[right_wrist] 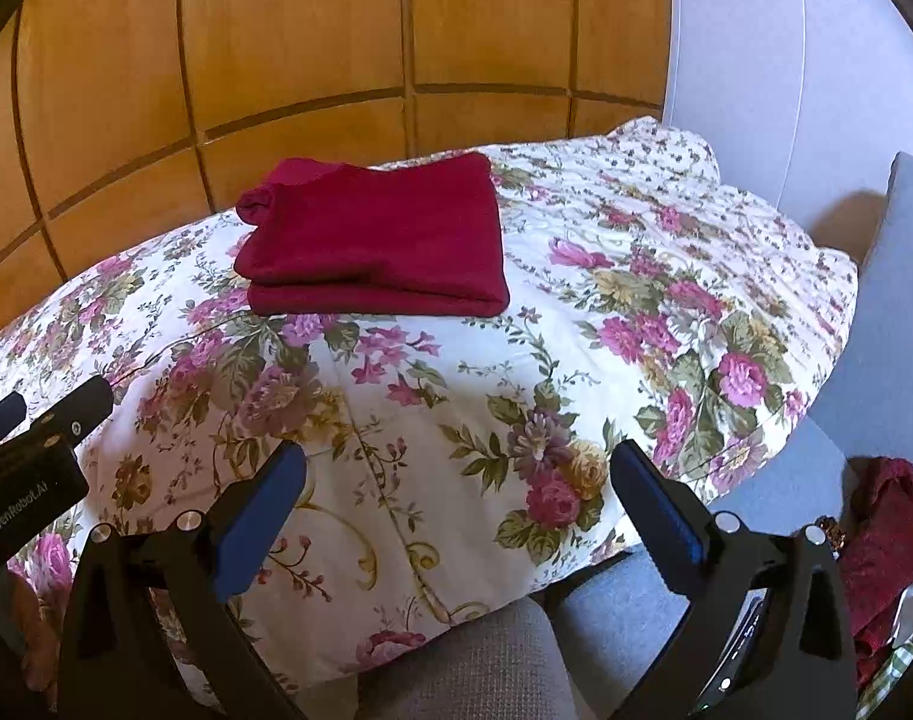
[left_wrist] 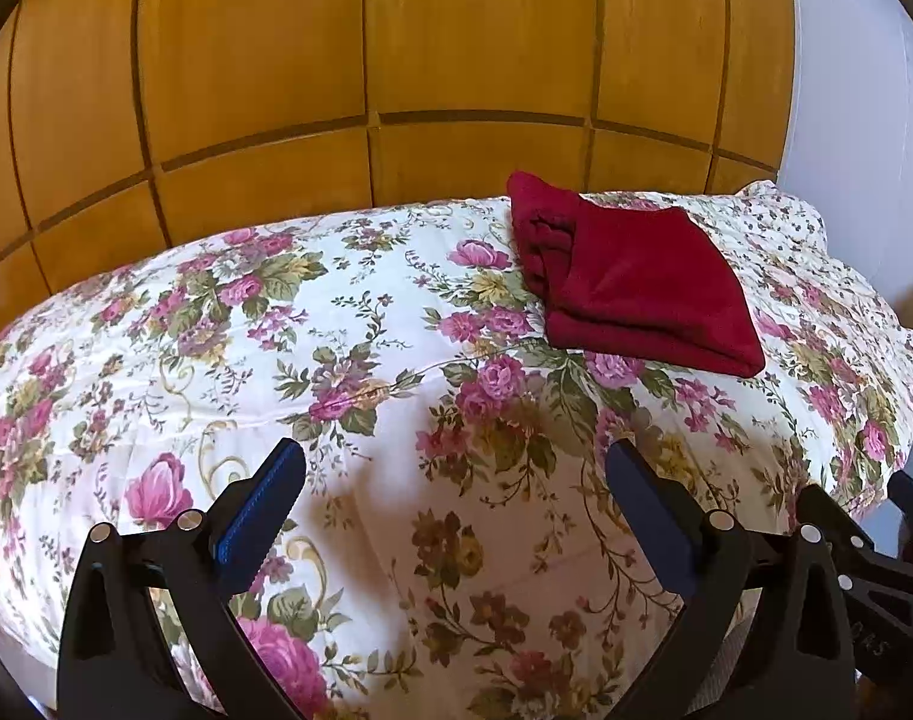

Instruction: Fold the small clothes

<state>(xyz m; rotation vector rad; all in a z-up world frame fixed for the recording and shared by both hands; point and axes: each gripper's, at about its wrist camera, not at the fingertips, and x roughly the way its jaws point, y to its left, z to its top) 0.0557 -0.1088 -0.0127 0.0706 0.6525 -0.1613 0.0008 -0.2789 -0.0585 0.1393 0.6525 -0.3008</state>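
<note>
Left wrist view: the left gripper [left_wrist: 455, 474] hangs over the near part of the bed [left_wrist: 396, 360], its blue-padded fingers [left_wrist: 264, 498] spread well apart with nothing between them; beyond it, toward the far right corner of the flowered bedspread, lies the folded red garment [left_wrist: 636, 282], a neat stack with one thicker rolled edge on its left side; wooden wardrobe doors [left_wrist: 366, 60] stand behind the bed. Right wrist view: the right gripper [right_wrist: 456, 474] is likewise empty, fingers [right_wrist: 660, 510] wide apart, above the near edge of the bed [right_wrist: 636, 300]; the red garment [right_wrist: 378, 240] rests flat near the far edge, well apart from both grippers; the left gripper's black body [right_wrist: 30, 456] shows at the left border; at the lower right, off the bed, sits a crumpled dark red cloth [right_wrist: 888, 534], possibly more clothing, though the edge of the lens blurs it; a grey cushion [right_wrist: 900, 300] stands beside the bed on the right.
</note>
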